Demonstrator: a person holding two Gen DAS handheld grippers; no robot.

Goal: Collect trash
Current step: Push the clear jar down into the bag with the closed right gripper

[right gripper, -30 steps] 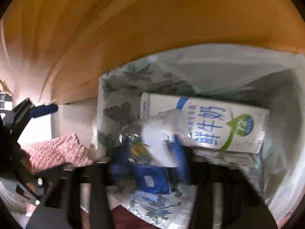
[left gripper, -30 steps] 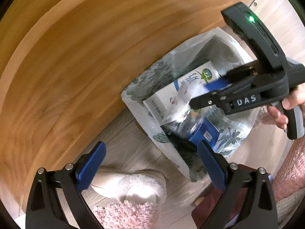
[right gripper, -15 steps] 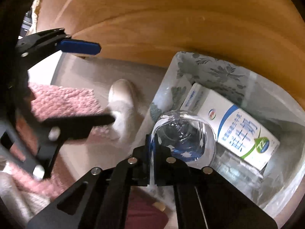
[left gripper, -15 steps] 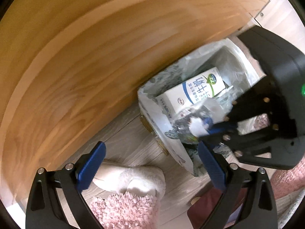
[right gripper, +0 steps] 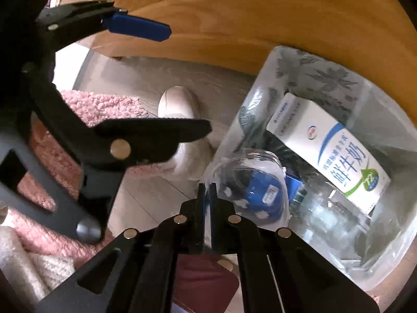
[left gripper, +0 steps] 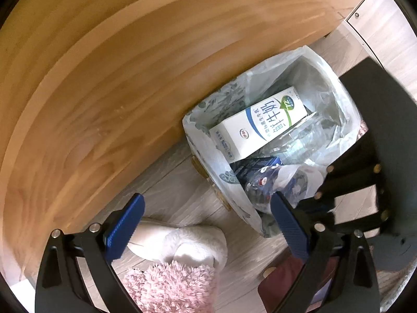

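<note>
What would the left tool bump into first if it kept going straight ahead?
Probably the floor. The left tool points down, open, at bare floorboards between the wooden panel and the bag, just past a white slipper. Depth is hard to judge.

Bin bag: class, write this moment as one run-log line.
right gripper shut on bin bag rim | left gripper open, empty | milk carton in bag

One milk carton (left gripper: pixel 260 125), one bin (left gripper: pixel 336 83), two slippers (left gripper: pixel 182 240).
</note>
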